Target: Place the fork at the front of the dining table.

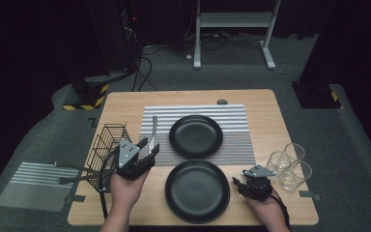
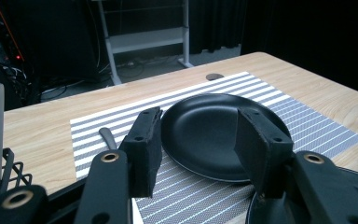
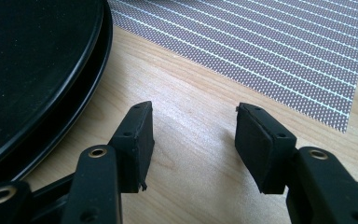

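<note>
Looking down from the high view, the wooden table (image 1: pixel 270 104) has two black plates on it. The far plate (image 1: pixel 195 136) sits on the striped placemat (image 1: pixel 232 121), and the near plate (image 1: pixel 197 191) sits on bare wood right at the mat's 6 o'clock edge, the two rims just beside each other.

The left gripper (image 1: pixel 148 146) is held off the near plate's 10 o'clock side, jaws apart with nothing between them. In the left gripper view those jaws frame the far plate (image 2: pixel 209 133) without touching it. A piece of cutlery (image 1: pixel 154 126) lies on the mat at the far plate's 9 o'clock, and a wire basket (image 1: pixel 107 145) stands at the mat's 8 o'clock corner.

The right gripper (image 1: pixel 235 182) sits low at the near plate's 3 o'clock. Its jaws are apart too, over bare wood, with the plate rim (image 3: pixel 91 70) just beside them, not clamped.

Three clear glasses (image 1: pixel 290 166) are clustered at 3 o'clock from the right gripper.
</note>
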A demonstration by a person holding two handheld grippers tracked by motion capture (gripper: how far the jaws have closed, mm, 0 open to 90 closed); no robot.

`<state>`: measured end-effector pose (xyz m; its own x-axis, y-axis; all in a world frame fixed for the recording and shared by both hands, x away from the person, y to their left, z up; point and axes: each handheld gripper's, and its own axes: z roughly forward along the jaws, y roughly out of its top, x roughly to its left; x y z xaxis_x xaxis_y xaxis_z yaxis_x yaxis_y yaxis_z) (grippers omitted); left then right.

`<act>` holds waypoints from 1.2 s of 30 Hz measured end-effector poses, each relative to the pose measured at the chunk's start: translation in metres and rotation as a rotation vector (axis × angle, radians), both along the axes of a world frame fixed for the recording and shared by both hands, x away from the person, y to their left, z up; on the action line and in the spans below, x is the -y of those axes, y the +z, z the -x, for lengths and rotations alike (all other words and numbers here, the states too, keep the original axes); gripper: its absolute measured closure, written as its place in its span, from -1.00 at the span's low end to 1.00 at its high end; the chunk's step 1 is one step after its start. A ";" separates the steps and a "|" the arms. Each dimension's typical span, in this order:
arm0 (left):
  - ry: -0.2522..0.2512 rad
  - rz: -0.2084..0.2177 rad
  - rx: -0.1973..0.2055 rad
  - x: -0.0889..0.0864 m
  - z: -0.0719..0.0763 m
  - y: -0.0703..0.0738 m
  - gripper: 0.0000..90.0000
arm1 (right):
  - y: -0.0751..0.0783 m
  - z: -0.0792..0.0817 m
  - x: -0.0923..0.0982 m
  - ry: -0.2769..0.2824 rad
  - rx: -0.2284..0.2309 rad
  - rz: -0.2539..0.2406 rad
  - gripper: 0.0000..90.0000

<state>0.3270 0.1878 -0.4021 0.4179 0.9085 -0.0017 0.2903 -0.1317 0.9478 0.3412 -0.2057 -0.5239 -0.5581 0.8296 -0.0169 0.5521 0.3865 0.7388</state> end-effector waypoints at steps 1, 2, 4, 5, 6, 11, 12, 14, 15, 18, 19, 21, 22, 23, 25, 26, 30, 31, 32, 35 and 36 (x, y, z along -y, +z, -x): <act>-0.005 -0.006 0.002 0.000 -0.001 0.001 0.13 | 0.000 0.000 0.000 0.002 0.002 0.001 0.04; -0.003 -0.011 0.003 0.000 -0.001 0.002 0.13 | 0.000 -0.001 0.001 0.010 0.003 0.006 0.03; 0.001 -0.012 0.012 0.001 -0.001 0.005 0.13 | 0.000 -0.002 0.001 0.006 0.002 0.000 0.03; 0.009 0.002 0.010 0.001 0.000 0.006 0.14 | 0.000 -0.002 0.001 0.013 0.000 0.004 0.03; 0.004 -0.022 0.019 -0.001 0.000 0.007 0.14 | 0.000 -0.003 0.001 0.020 -0.001 0.009 0.03; 0.031 -0.014 0.020 -0.007 0.001 0.013 0.14 | 0.000 -0.001 0.000 0.005 -0.002 -0.003 0.03; 0.035 -0.022 0.022 -0.008 0.001 0.014 0.14 | 0.000 -0.001 0.000 0.009 -0.002 -0.003 0.03; 0.038 -0.031 0.029 -0.008 0.000 0.018 0.15 | 0.000 -0.001 0.000 0.010 -0.007 -0.007 0.03; 0.044 -0.022 0.030 -0.008 0.000 0.019 0.15 | 0.000 -0.001 0.000 0.012 -0.008 -0.006 0.03; 0.067 -0.023 0.028 -0.009 -0.002 0.023 0.15 | 0.000 -0.001 0.001 0.019 0.001 0.000 0.03; 0.065 -0.044 0.032 -0.011 -0.003 0.024 0.15 | 0.000 0.000 0.001 0.017 -0.001 -0.001 0.03; 0.074 -0.050 0.039 -0.014 -0.006 0.026 0.15 | 0.000 0.000 0.001 0.021 -0.001 0.002 0.03; 0.081 -0.052 0.041 -0.016 -0.006 0.027 0.15 | 0.000 0.000 0.002 0.030 0.000 0.010 0.03; 0.087 -0.050 0.043 -0.017 -0.008 0.028 0.15 | 0.000 0.000 0.001 0.020 -0.002 -0.002 0.03; 0.095 -0.065 0.037 -0.021 -0.009 0.029 0.14 | 0.000 0.000 0.001 0.022 -0.003 -0.003 0.03; 0.099 -0.058 0.035 -0.023 -0.010 0.030 0.14 | 0.000 0.000 0.001 0.022 -0.004 -0.004 0.03; 0.112 -0.055 0.038 -0.031 -0.013 0.035 0.12 | 0.000 0.000 0.002 0.025 -0.001 -0.002 0.03; 0.113 -0.061 0.040 -0.032 -0.013 0.036 0.12 | 0.000 0.000 0.002 0.026 -0.001 -0.001 0.03; 0.120 -0.053 0.042 -0.034 -0.013 0.037 0.11 | 0.000 0.000 0.002 0.027 0.000 0.000 0.03; 0.131 -0.059 0.053 -0.039 -0.015 0.041 0.09 | 0.000 0.000 0.001 0.025 -0.001 -0.002 0.03; 0.133 -0.062 0.054 -0.042 -0.016 0.042 0.08 | 0.000 0.000 0.002 0.027 0.000 -0.001 0.03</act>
